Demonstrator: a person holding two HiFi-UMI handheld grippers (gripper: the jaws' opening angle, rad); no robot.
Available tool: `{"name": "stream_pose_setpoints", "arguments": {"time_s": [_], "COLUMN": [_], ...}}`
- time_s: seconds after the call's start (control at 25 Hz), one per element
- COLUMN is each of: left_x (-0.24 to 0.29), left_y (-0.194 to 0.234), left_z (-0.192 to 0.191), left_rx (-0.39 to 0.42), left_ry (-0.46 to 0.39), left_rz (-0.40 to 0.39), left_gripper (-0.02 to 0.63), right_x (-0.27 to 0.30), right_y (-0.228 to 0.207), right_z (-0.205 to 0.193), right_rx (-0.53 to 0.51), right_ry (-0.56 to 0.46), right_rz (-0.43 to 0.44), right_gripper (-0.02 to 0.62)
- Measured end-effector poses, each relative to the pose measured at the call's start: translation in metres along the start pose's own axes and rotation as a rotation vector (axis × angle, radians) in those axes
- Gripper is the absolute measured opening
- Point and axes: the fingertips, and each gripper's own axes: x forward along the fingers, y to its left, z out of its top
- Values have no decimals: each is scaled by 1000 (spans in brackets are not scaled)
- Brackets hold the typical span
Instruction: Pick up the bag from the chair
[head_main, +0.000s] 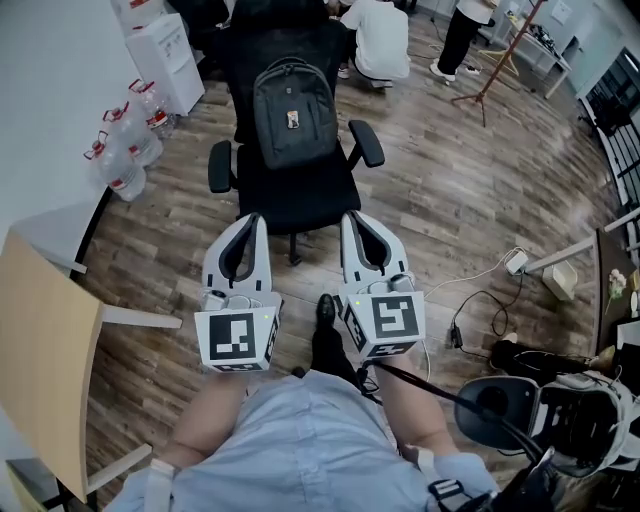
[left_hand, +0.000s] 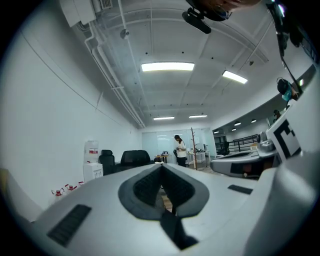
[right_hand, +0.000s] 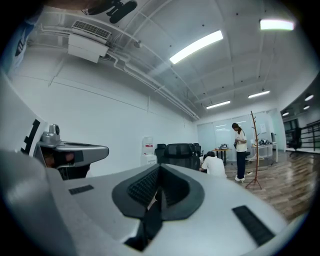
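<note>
A dark grey backpack (head_main: 291, 112) stands upright on the seat of a black office chair (head_main: 300, 192), leaning on its backrest. My left gripper (head_main: 252, 220) and right gripper (head_main: 353, 218) are held level side by side, just short of the chair's front edge, and both point toward it. Neither touches the bag. In the left gripper view the left gripper (left_hand: 161, 166) has its jaws shut together with nothing between them. The right gripper (right_hand: 159, 168) looks the same in the right gripper view. The jaws hide the bag in both gripper views; only the chair's back (right_hand: 180, 149) shows.
A water dispenser (head_main: 167, 55) and several water jugs (head_main: 125, 150) stand at the left wall. A wooden table (head_main: 40, 345) is at my left. Cables and a power strip (head_main: 514, 262) lie on the floor at right. Two people (head_main: 382, 40) and a coat stand (head_main: 495, 60) are beyond the chair.
</note>
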Motion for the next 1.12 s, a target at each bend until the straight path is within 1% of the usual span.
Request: {"name": "stream_pose_setpoints", "arguments": {"time_s": [0.2,0.36,0.64,0.92,1.12], "left_x": [54,103,174,213,229], "left_y": [3,8,13,29,46], "left_z": [-4,-2,10,16,7], "left_rx": [22,41,56,70,73], "left_ry": [1,18,-7,-33,-11], "left_rz": [10,26,60,116,162], "left_gripper": [2,2,2,2,2], "right_x": [50,91,153,201,232], "right_y": [-40,-70,-115,-138,-140], "right_z": [-3,0,17,28,21], "right_rx": [35,55,47,35,43], "right_ry": [-4,-1,-31,-59,-41], "right_rz": [7,26,58,97,135], "right_gripper": [2,2,2,2,2]}}
